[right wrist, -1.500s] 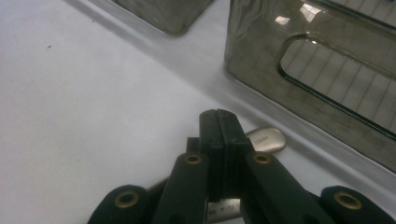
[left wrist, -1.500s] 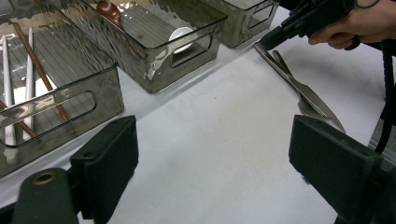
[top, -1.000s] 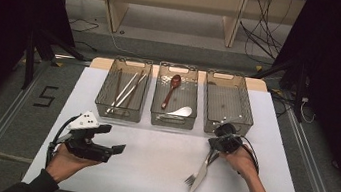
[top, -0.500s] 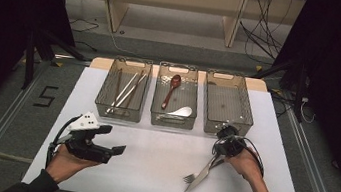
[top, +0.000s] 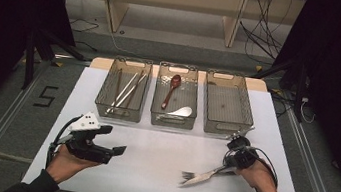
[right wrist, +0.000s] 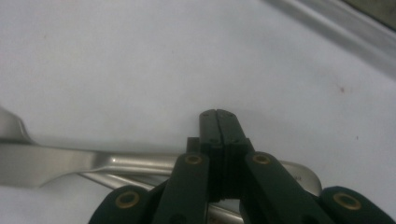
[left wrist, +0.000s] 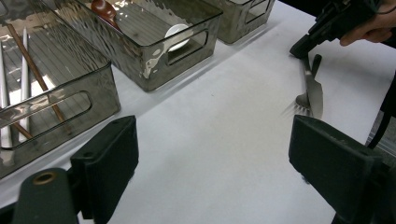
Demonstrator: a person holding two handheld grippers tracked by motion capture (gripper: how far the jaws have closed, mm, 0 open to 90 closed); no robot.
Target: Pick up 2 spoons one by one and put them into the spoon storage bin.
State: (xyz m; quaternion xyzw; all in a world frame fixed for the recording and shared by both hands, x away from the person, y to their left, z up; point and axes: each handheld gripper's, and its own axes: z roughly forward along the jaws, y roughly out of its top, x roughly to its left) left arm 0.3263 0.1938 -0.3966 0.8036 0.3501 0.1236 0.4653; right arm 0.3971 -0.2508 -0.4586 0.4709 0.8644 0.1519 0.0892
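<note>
Table: we saw a broad white top, smooth and matte, with a pale wooden edge behind the bins and dark floor with metal rails on either side.
Room: cables lay on the floor beyond the table, under a light wooden frame; black drapes closed both sides.
Left bin: a smoky clear plastic tub with cut-out handles and a ribbed floor — we counted white and brown chopsticks lying lengthwise in it.
Middle bin: same make; it held a reddish-brown wooden spoon and a white ceramic soup spoon, the white one nearer the front wall.
Right bin: same make, standing just beyond the right hand.
Left gripper: black, with a grey three-cornered plate on top, resting in the left hand low over the table's near left; in the left gripper view its jaws stood wide apart with bare table between them — released.
Right gripper: black, held in the right hand near the table's right edge in front of the right bin; we saw its jaws clenched on the handles of the cutlery.
Knife: shiny steel, flat-bladed, slanting down and left from the right gripper to the table.
Fork: steel too, alongside the knife, tines toward the table's middle; whether the tips touched the top we could not tell.
</note>
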